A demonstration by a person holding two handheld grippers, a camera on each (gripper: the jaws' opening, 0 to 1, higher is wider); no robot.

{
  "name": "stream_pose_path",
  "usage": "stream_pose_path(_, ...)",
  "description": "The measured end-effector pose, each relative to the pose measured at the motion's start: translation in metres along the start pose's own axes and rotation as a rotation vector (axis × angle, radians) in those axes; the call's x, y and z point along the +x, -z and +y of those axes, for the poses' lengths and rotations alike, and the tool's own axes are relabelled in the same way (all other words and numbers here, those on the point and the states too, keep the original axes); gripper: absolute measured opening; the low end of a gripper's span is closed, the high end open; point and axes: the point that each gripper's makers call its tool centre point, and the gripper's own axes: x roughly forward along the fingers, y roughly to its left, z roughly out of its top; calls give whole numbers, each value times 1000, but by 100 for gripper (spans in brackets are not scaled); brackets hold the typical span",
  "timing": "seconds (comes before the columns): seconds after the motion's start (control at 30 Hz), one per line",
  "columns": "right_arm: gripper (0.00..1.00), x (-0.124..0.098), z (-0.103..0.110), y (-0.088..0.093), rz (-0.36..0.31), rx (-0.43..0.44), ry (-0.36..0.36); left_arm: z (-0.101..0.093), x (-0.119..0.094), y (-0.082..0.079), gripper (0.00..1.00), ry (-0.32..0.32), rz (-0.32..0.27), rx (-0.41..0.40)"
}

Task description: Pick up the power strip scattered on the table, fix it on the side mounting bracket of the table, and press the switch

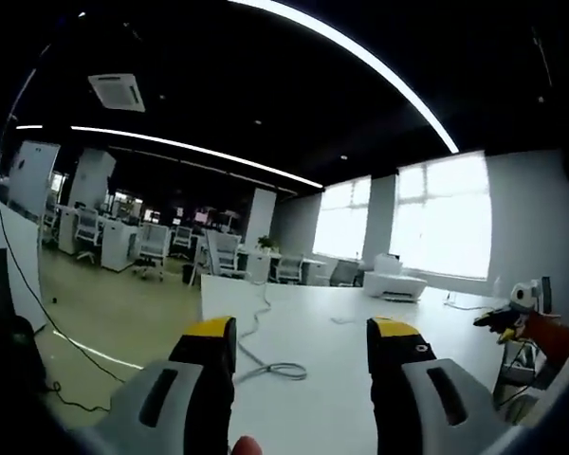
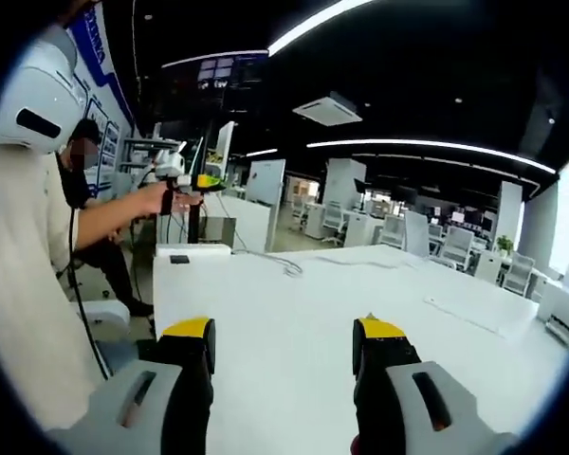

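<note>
Item one, my left claw point(image 1: 302, 346): two grey jaws with yellow-and-black tips, spread wide apart and gripping nothing, poised over the large white rectangular table point(image 1: 341, 379). Item two, a thin grey cable point(image 1: 266, 365) lying on that tabletop, running from the far edge toward me and ending in a loose loop just ahead of my left jaw, apart from it. Item three, a white box-shaped printer point(image 1: 394, 282) sitting at the far end of the table, well beyond my right jaw. Item four, another person's hand point(image 1: 512, 322) holding a yellow-tipped gripper, off to the right of my left claw near the table's edge. Item five, white office chairs and desks point(image 1: 152, 242) across the open floor, far ahead and to the left. Item six, my right claw point(image 2: 283, 351): same grey jaws and yellow tips, likewise released and wide, holding nothing, above the same white tabletop. Item seven, a small dark flat object point(image 2: 179, 259) resting on the table's far left corner, well ahead of my left jaw; too small to identify. Item eight, a person in a white sleeve point(image 2: 38, 313) standing close on the left of my right claw. Item nine, the power strip: I cannot pick it out with certainty in either the left gripper view or the right gripper view.
</note>
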Motion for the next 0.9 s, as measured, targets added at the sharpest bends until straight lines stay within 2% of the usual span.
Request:
stream_pose_path(0.1, 54, -7, -10, -5, -45, 24, 55, -10, -1, 6, 60, -11, 15, 37)
stream_pose_path(0.17, 54, -14, -20, -14, -106, 47, 110, -14, -2, 14, 60, -28, 46, 99)
stream_pose_path(0.2, 54, -17, -24, -17, -127, 60, 133, -16, -1, 15, 60, -40, 42, 115)
stream_pose_path(0.33, 54, -35, -47, -26, -201, 75, 265, -22, -2, 22, 61, -43, 38, 92)
stream_pose_path(0.47, 51, -55, -66, -29, -259, 89, 373, -20, -5, 27, 61, -81, 36, 99)
stream_pose_path(0.53, 51, -63, -73, -28, -269, 85, 413, -16, -7, 30, 62, -103, 40, 116)
stream_pose_path(0.67, 52, -78, -87, -21, -264, 95, 490, -14, -10, 30, 62, -130, 17, 91)
stream_pose_path(0.9, 53, -92, -101, -7, -244, 114, 582, -9, -17, 34, 61, -185, -6, 87)
